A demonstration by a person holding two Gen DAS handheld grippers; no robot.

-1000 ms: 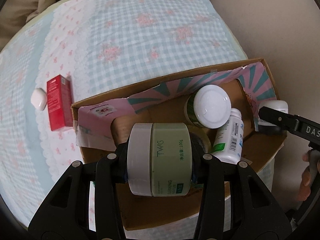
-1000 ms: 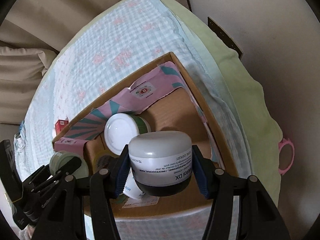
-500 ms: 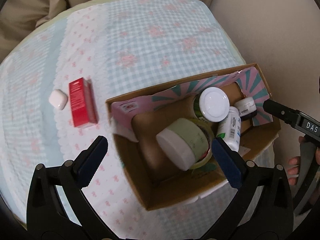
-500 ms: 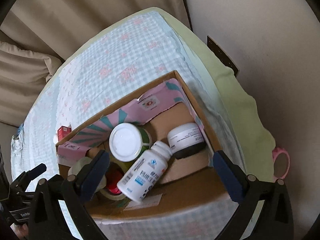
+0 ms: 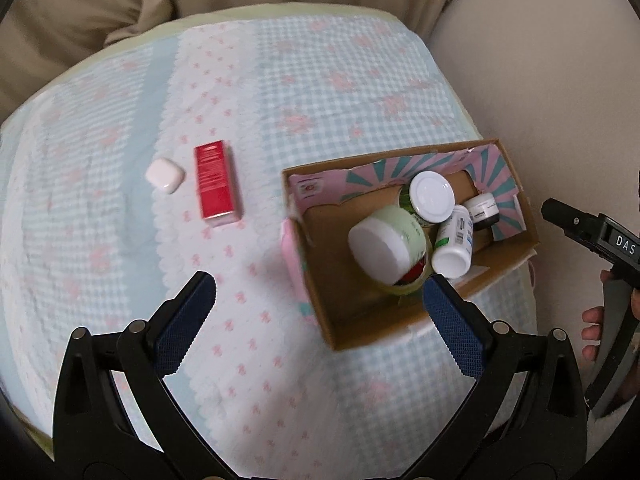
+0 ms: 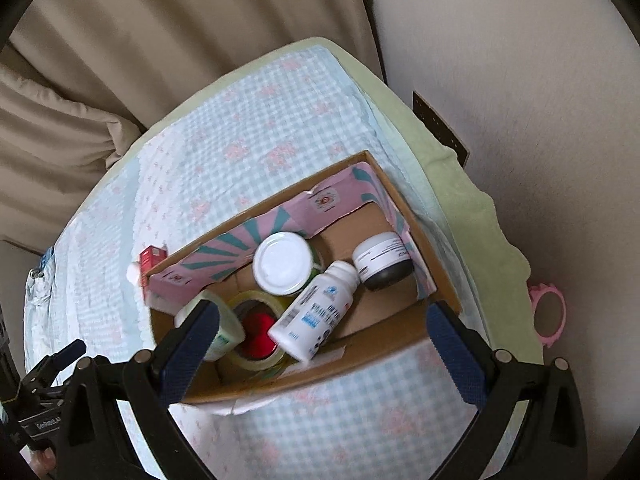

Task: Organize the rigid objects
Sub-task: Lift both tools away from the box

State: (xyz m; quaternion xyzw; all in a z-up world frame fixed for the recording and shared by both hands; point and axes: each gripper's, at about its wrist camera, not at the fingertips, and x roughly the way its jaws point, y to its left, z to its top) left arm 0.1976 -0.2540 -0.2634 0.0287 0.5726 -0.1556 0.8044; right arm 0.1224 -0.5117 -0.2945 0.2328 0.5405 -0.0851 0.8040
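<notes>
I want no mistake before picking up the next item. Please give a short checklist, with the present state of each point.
1. Left tongs open and empty: ok.
2. Right tongs open and empty: ok.
3. Red box lies on the cloth outside the cardboard box, nothing on top: ok.
4. White case beside the red box, apart from it: ok.
5. Free floor in the cardboard box for more items, at its near left part: ok.
6. Green jar rests stable, tilted on the tape roll: cannot tell.
</notes>
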